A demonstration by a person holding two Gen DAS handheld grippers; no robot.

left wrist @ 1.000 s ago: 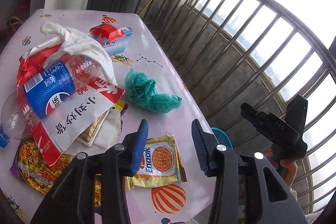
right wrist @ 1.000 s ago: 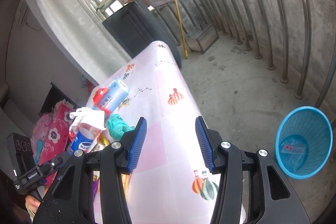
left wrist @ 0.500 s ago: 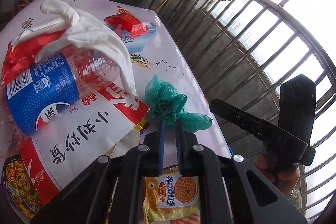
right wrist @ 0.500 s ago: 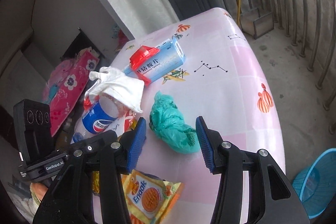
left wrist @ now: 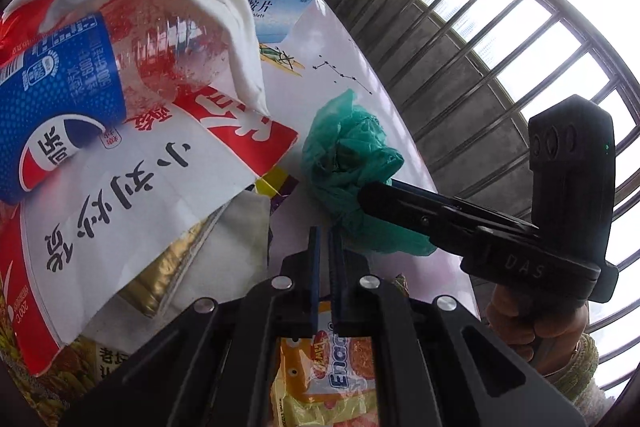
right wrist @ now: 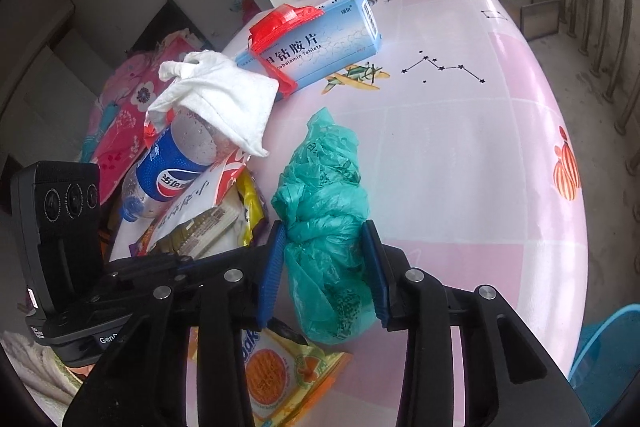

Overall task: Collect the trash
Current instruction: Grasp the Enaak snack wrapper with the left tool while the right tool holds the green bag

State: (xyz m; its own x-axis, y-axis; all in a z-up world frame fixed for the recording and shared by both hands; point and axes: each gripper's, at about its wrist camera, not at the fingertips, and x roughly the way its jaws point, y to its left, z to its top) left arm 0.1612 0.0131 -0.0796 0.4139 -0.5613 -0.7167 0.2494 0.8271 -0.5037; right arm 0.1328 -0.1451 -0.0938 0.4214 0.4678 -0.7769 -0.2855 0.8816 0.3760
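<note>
Right gripper (right wrist: 325, 267): jaws closing, with the crumpled green plastic bag (right wrist: 320, 203) between the two blue pads. The pads stand at the bag's flanks at its near, lower part; whether they already press into the plastic I cannot tell for certain, though both pads appear in contact with it.

Bag position: on the pink patterned tablecloth (right wrist: 460, 155), just right of the trash pile and well short of the table's right edge. Its long axis runs roughly along the gripper's pointing line, near end under the jaws, far end tapering to a loose tip toward the blue tablet box (right wrist: 316, 51). The near end overlaps the top edge of the yellow Enaak snack packet (right wrist: 272, 379).

Left gripper (left wrist: 325, 255): jaws drawn almost fully together, only a thin slit between the pads, nothing seen held. Its tips sit just above the snack packet (left wrist: 320, 383) and just beside the bag's (left wrist: 348, 155) near edge. In the left wrist view the right gripper's (left wrist: 368, 193) finger tip lies against the bag.

Pile at left: Pepsi bottle (right wrist: 172, 175) lying on its side with a white cloth (right wrist: 224, 99) draped over its base end, resting on a red-and-white printed wrapper (left wrist: 132, 203).

A blue mesh bin (right wrist: 608, 355) shows at the lower right, off the table.
</note>
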